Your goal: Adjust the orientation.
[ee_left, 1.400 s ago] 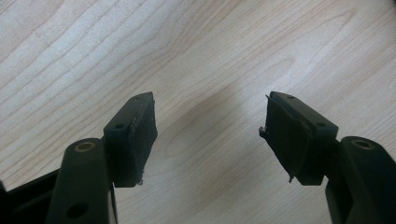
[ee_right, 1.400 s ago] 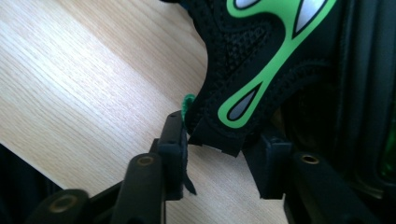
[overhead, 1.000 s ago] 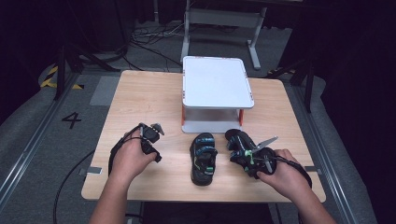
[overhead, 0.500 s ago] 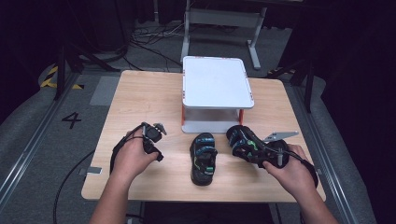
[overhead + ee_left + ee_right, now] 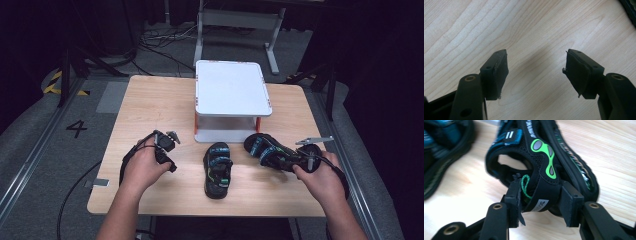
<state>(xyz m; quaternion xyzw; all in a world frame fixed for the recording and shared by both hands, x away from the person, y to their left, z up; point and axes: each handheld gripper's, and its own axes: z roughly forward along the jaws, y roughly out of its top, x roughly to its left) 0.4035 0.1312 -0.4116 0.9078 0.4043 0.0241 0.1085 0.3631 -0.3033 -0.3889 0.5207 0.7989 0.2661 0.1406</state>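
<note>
Two black sandals with teal and green trim lie on the wooden table (image 5: 150, 105). One sandal (image 5: 218, 169) lies near the front middle, toe pointing away from me. The other sandal (image 5: 267, 149) lies slanted to its right, heel toward my right hand. My right gripper (image 5: 292, 161) holds that sandal's heel strap (image 5: 544, 182) between its pads (image 5: 515, 200); its jaws have just been opening, with the strap still touching both pads. My left gripper (image 5: 167, 142) rests left of the sandals, open, with bare wood between its pads (image 5: 499, 72).
A white two-level stand with red legs (image 5: 232, 87) sits at the back middle of the table, just behind the sandals. The second sandal (image 5: 441, 150) shows blurred at the left of the right gripper view. Cables and a metal frame lie on the floor beyond.
My right hand has moved right with the sandal's heel, dragging that sandal away from the other one and slanting it. The left hand has stayed put.
</note>
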